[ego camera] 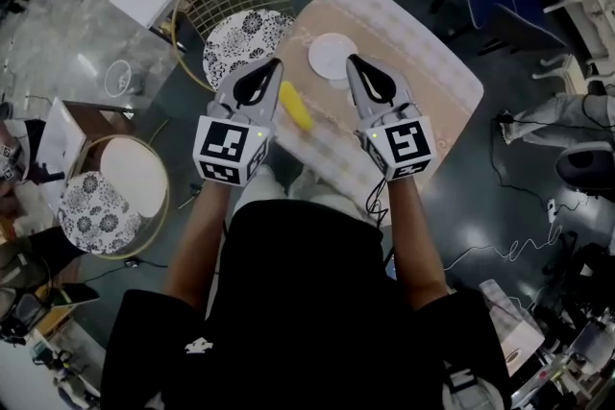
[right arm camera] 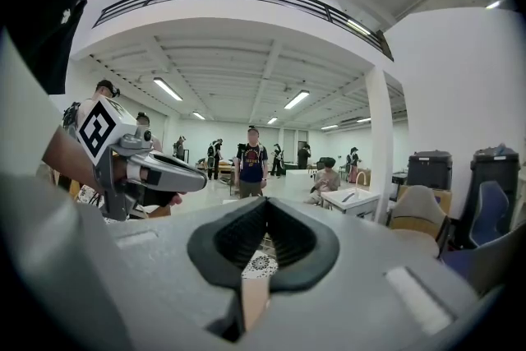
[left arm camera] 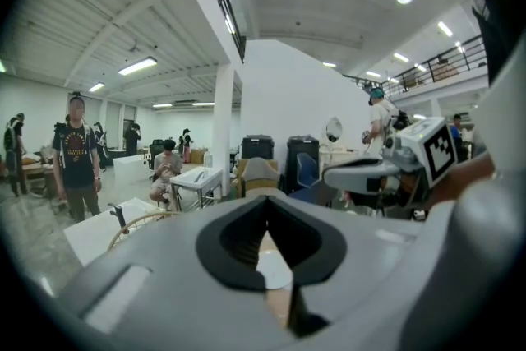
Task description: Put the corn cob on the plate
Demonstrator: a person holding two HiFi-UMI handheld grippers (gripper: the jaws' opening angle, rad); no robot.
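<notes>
Corn cob (ego camera: 295, 106): lies on the table (ego camera: 423, 62), just short of the plate (ego camera: 332, 55), its long axis slanting back from the plate's near edge.
Left gripper (ego camera: 275, 65): jaws together, empty, just left of the cob; the nearer tool.
Right gripper (ego camera: 354, 61): jaws together, empty, at the plate's right edge.

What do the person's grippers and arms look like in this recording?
The left gripper and the right gripper are matching pale grey shells with black-lined jaws that taper to a point. Each carries a white cube printed with black square markers. The person wears a black short-sleeved top.
</notes>
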